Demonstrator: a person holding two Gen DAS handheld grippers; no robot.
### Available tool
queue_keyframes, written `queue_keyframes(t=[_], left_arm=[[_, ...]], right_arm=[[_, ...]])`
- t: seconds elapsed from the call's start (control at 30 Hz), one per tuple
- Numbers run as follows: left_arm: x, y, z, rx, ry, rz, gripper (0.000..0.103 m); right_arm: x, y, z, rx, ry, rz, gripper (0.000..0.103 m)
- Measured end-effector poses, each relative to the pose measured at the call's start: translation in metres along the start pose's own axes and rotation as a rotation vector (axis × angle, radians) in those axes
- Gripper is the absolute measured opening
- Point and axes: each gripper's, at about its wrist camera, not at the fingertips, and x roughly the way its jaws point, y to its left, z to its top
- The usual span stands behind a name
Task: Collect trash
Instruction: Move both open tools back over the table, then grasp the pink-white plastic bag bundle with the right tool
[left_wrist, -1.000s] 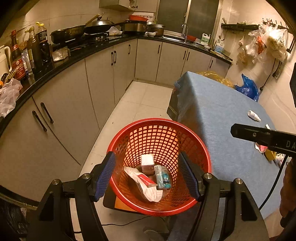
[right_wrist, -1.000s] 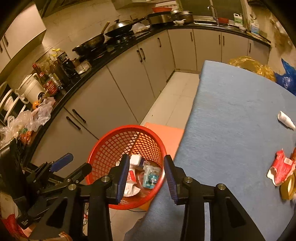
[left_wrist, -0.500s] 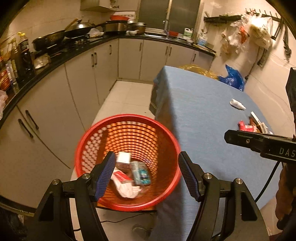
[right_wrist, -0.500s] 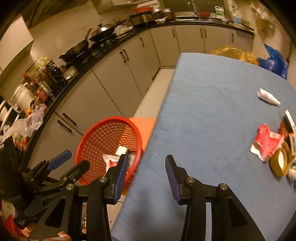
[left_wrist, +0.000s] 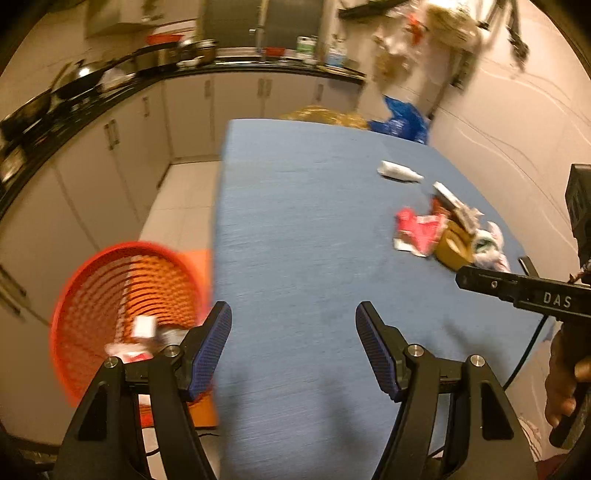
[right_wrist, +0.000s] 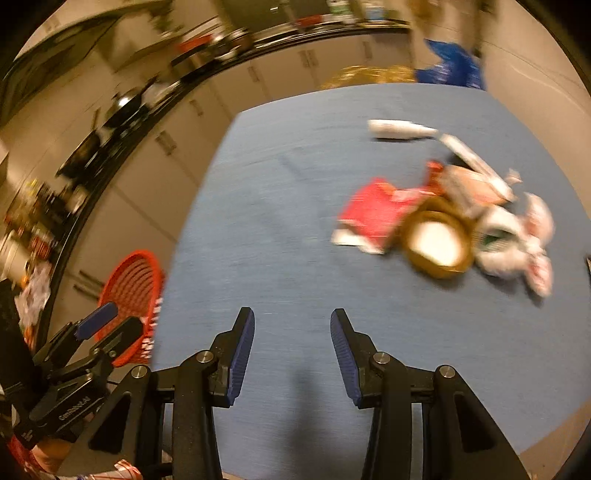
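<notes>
A red mesh basket (left_wrist: 122, 295) (right_wrist: 129, 280) stands on the floor left of the blue-clothed table (left_wrist: 303, 258) (right_wrist: 280, 236), with a few packets inside. On the table's right side lies a heap of trash: a red wrapper (left_wrist: 417, 229) (right_wrist: 373, 214), a brown tape roll (left_wrist: 454, 247) (right_wrist: 437, 242), crumpled white wrappers (right_wrist: 517, 240) and a white tube (left_wrist: 399, 171) (right_wrist: 400, 129). My left gripper (left_wrist: 293, 345) hangs open and empty over the table's near part. My right gripper (right_wrist: 291, 350) is open and empty too, short of the heap.
Beige cabinets under a black counter with pans and bottles run along the left and back. Blue and yellow bags (left_wrist: 400, 120) sit beyond the table's far end. The right gripper's body and a hand (left_wrist: 561, 373) show at the left view's right edge.
Both grippers swung right, from above the basket to above the table. The basket slid to the left of each view and the trash heap came closer.
</notes>
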Motion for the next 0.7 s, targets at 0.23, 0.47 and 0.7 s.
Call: queue_keyframes(t=[0.23,0.47,0.7], left_arm=[[0.027,-0.092,0.014,0.081,0.039,-0.08,0.069],[0.068,-0.149,0.033,0.039,0.116,-0.145,0.069],[0.118,-0.179,0.055,-0.003,0.168,-0.115,0.069]], right_arm=[[-0.031,-0.102,0.004,0.123,-0.02,-0.063,0.046],[-0.049,-0.179,0.016,0.187,-0.035,-0.076,0.048],[-0.048,-0.209,0.027,0.152,-0.016,-0.047,0.049]])
